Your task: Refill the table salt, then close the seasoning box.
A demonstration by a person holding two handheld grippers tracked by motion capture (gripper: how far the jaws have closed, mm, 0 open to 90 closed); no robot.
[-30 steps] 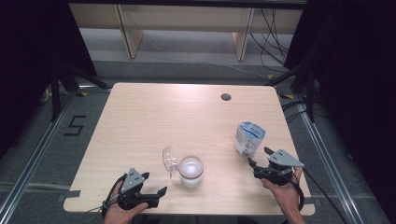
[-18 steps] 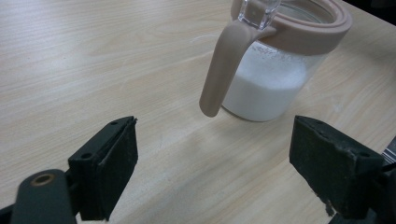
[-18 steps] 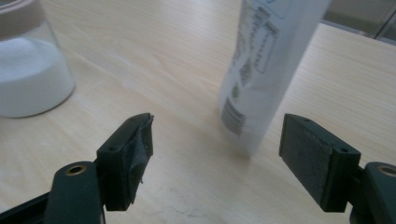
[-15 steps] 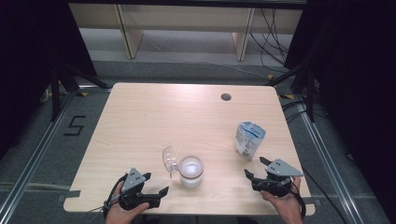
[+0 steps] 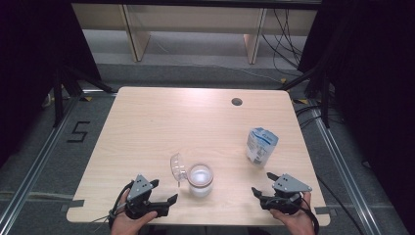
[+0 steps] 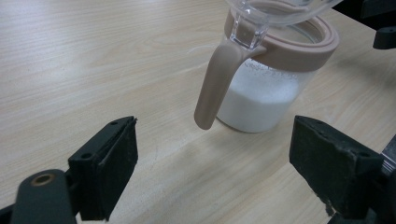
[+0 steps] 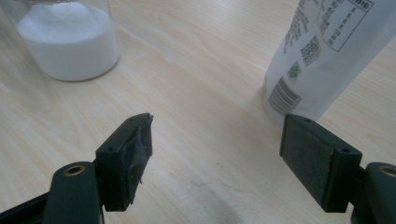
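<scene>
A clear glass jar (image 5: 200, 179) half full of white powder stands near the table's front, its pink-rimmed clear lid (image 5: 177, 167) flipped open to the left. A white and blue pouch (image 5: 261, 145) stands upright to its right. My left gripper (image 5: 164, 192) rests at the front edge, left of the jar, open and empty; in the left gripper view the jar (image 6: 268, 88) and its pink lid tab (image 6: 214, 88) sit just beyond the jaws (image 6: 215, 156). My right gripper (image 5: 263, 184) is open and empty, in front of the pouch. In the right gripper view (image 7: 217, 151) the pouch (image 7: 327, 51) and the jar (image 7: 70, 42) lie ahead.
The pale wooden table (image 5: 186, 122) has a round cable hole (image 5: 237, 102) at the back right. Dark curtains flank the table, and wooden shelf legs and cables lie on the floor behind it. Metal floor rails run along both sides.
My right gripper has drawn back from the pouch toward the table's front edge, still open. The pouch stays upright where it was. The left gripper has not moved.
</scene>
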